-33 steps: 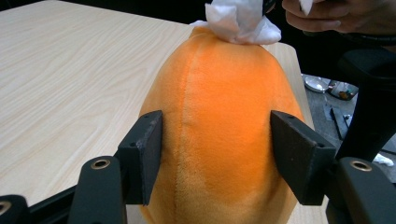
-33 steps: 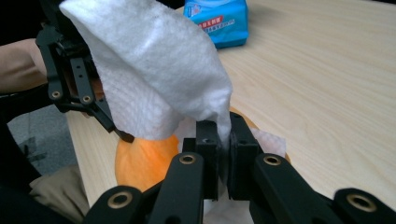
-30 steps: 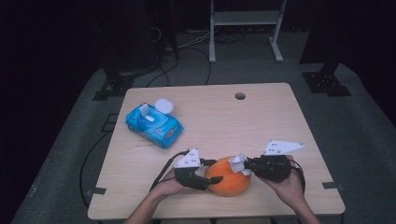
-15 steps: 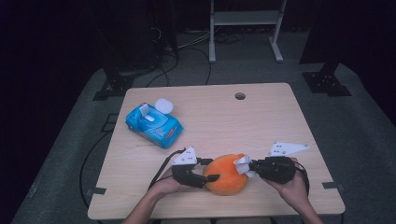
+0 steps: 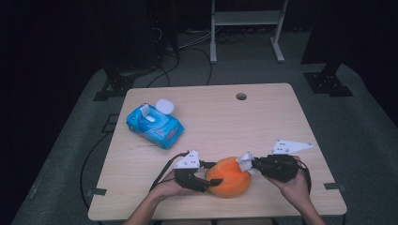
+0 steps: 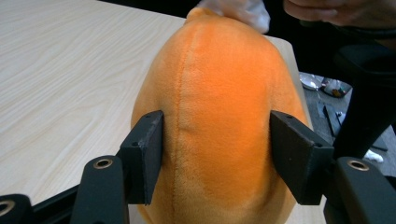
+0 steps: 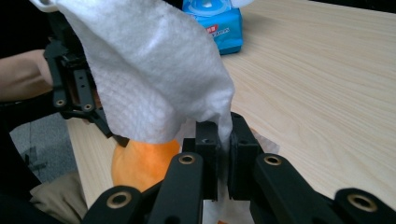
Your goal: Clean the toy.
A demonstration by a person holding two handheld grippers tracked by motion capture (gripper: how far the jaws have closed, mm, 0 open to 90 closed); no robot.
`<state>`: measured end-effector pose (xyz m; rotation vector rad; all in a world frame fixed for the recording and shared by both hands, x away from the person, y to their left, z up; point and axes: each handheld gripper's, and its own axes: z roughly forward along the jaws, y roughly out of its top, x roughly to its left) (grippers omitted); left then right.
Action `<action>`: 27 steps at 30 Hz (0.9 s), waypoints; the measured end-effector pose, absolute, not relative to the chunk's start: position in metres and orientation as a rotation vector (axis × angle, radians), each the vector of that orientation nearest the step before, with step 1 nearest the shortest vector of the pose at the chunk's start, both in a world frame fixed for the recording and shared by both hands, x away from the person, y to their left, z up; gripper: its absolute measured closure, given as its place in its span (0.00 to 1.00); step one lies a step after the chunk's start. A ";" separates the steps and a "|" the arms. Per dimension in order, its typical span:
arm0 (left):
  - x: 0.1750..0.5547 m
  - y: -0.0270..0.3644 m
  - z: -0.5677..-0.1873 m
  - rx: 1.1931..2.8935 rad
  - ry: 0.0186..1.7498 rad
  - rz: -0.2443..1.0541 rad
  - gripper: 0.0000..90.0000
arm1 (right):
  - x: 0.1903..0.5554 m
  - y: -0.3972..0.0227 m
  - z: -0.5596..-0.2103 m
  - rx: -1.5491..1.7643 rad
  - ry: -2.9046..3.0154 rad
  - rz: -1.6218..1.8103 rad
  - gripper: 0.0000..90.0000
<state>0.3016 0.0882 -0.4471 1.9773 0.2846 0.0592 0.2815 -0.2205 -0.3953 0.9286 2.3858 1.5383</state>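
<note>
Hidden in the right gripper view behind the white wipe (image 7: 154,70): most of the orange plush (image 7: 142,163) and part of the blue wipes pack (image 7: 215,23). Cut off at the bottom edge of the left gripper view: the plush's underside. Print on the pack too small to read, perhaps a brand label.

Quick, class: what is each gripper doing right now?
Left gripper: closed on the orange plush toy.
Right gripper: shut on a white wipe.

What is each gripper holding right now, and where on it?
Left gripper clamps the orange plush across its near end. Right gripper pinches a white wipe by its lower edge.
</note>
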 end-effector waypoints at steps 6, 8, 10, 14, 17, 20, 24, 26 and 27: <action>0.301 0.085 -0.445 1.980 0.269 0.059 0.42 | 0.285 -0.228 -0.401 0.983 2.379 1.499 0.94; 0.299 0.084 -0.445 1.981 0.253 0.063 0.42 | 0.283 -0.224 -0.396 0.957 2.368 1.516 0.94; 0.296 0.081 -0.444 1.990 0.229 0.068 0.42 | 0.282 -0.218 -0.392 0.926 2.373 1.537 0.94; 0.293 0.081 -0.443 1.994 0.216 0.075 0.42 | 0.283 -0.214 -0.392 0.906 2.390 1.505 0.94; 0.293 0.079 -0.442 1.994 0.212 0.075 0.42 | 0.285 -0.221 -0.397 0.946 2.381 1.466 0.94; 0.291 0.075 -0.440 1.995 0.193 0.076 0.42 | 0.285 -0.225 -0.394 0.972 2.362 1.483 0.94; 0.287 0.070 -0.439 2.008 0.160 0.082 0.42 | 0.282 -0.208 -0.389 0.896 2.397 1.533 0.94; 0.287 0.072 -0.439 2.010 0.158 0.081 0.42 | 0.281 -0.203 -0.390 0.869 2.414 1.495 0.94; 0.287 0.073 -0.440 2.007 0.161 0.078 0.42 | 0.281 -0.204 -0.391 0.873 2.415 1.485 0.94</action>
